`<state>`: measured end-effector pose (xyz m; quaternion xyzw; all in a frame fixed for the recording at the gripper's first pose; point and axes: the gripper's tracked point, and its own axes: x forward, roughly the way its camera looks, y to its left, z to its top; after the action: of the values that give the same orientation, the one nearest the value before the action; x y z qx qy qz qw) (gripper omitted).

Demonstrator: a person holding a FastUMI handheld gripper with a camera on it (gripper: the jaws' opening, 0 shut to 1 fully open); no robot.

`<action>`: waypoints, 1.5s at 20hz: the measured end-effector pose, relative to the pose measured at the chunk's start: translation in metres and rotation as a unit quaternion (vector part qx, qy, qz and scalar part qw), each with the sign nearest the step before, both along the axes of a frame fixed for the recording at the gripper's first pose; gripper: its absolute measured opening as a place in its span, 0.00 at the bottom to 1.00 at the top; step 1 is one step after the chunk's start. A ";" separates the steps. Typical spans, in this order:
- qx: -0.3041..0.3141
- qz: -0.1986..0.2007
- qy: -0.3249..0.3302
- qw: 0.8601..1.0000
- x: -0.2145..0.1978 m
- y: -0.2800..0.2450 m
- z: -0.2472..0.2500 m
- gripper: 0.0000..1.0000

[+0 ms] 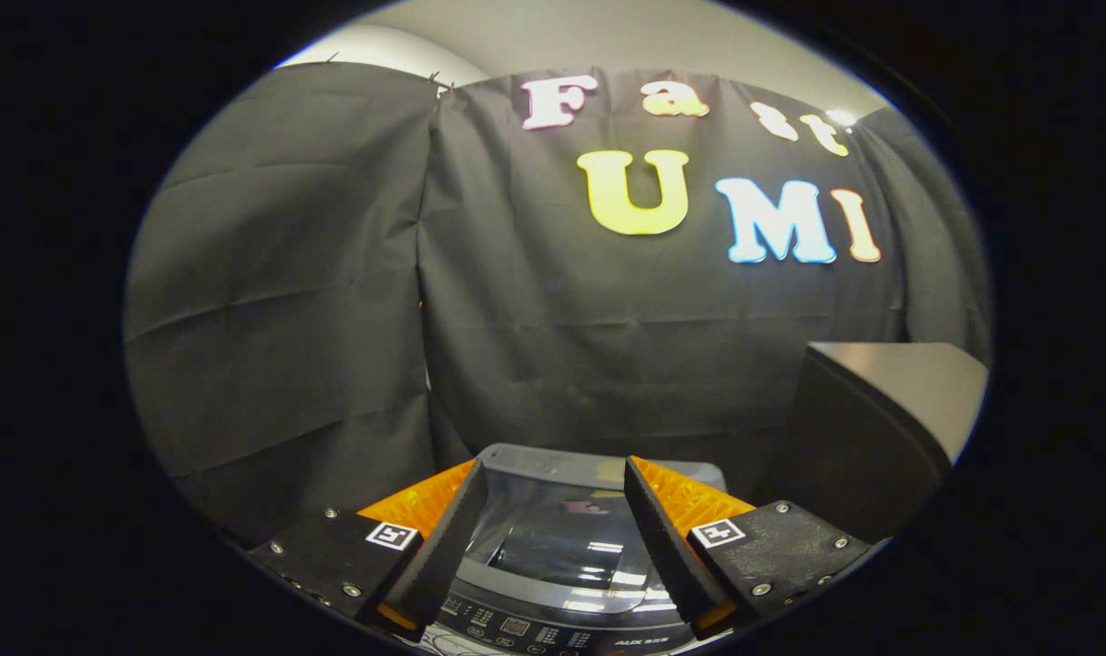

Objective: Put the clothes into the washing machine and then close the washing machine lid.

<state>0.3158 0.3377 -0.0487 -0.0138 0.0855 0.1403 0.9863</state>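
Gripper view takes in, largest first, the booth wall (pixel 535 346) of black cloth, which fills everything from nine o'clock round to three. Next in size is a dark cabinet or table (pixel 890 401) at about four o'clock, its pale top catching light, standing well apart from the fingers. Below, at six o'clock, sits the washing machine (pixel 562 547), seen from above and in front: its glossy lid (pixel 562 528) lies flat and looks closed, with reflections on the glass, and the control panel (pixel 535 629) runs along the near edge. The machine's long axis seems to run from six toward twelve o'clock, panel nearest the gripper and hinge side toward the wall. Smallest, the gripper (pixel 553 492) hangs over the lid with its fingers spread apart, nothing between them but the lid beneath; it is released and grasps nothing.

No clothes can be seen, and whether any already lie inside cannot be told through the glass. With the lid down, the task is either complete or not yet begun
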 end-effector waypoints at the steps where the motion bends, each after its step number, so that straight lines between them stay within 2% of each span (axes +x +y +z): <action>1: 0.002 -0.007 -0.011 1.000 -0.005 -0.007 0.011 0.94; 6: -0.007 -0.026 -0.066 0.997 -0.037 -0.063 0.065 0.93; 11: -0.012 -0.037 -0.086 0.996 -0.068 -0.132 0.091 0.93; 23: -0.005 -0.106 -0.103 0.989 -0.149 -0.280 0.111 0.93; 30: 0.010 -0.134 -0.106 0.985 -0.175 -0.326 0.116 0.93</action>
<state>0.1412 0.0118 0.0670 -0.0072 -0.0200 0.0059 0.9998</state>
